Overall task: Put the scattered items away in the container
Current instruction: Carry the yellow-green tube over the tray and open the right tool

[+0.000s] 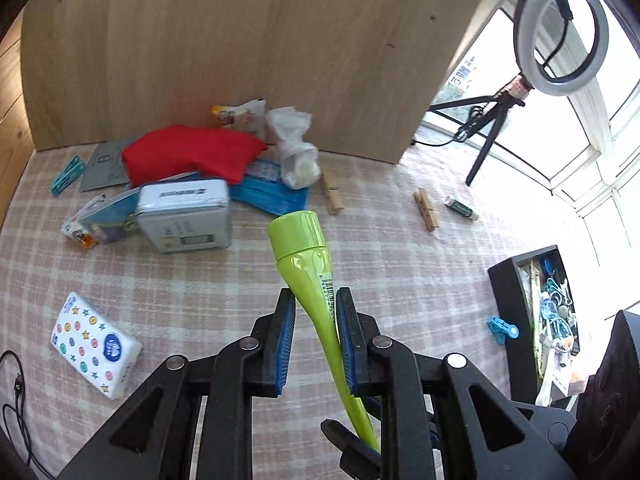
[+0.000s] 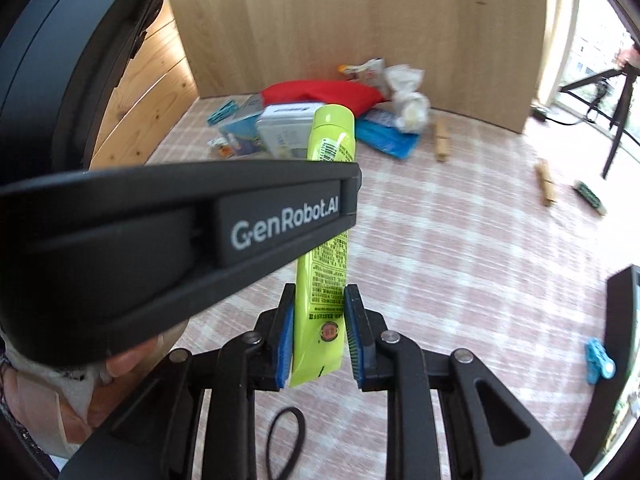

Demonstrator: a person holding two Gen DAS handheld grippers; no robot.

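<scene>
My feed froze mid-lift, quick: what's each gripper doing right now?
Left gripper: closed on the green tube, gripping its middle.
Right gripper: closed on the same green tube, gripping its flat crimped end.

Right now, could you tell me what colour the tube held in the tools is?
Lime green tube, clearest in the left wrist view.

the left gripper's body (image 2: pixel 160 236) hides the green tube's (image 2: pixel 320 280) middle; the black container (image 2: pixel 624 320) is cut off at the edge; far clutter is blurred.
</scene>
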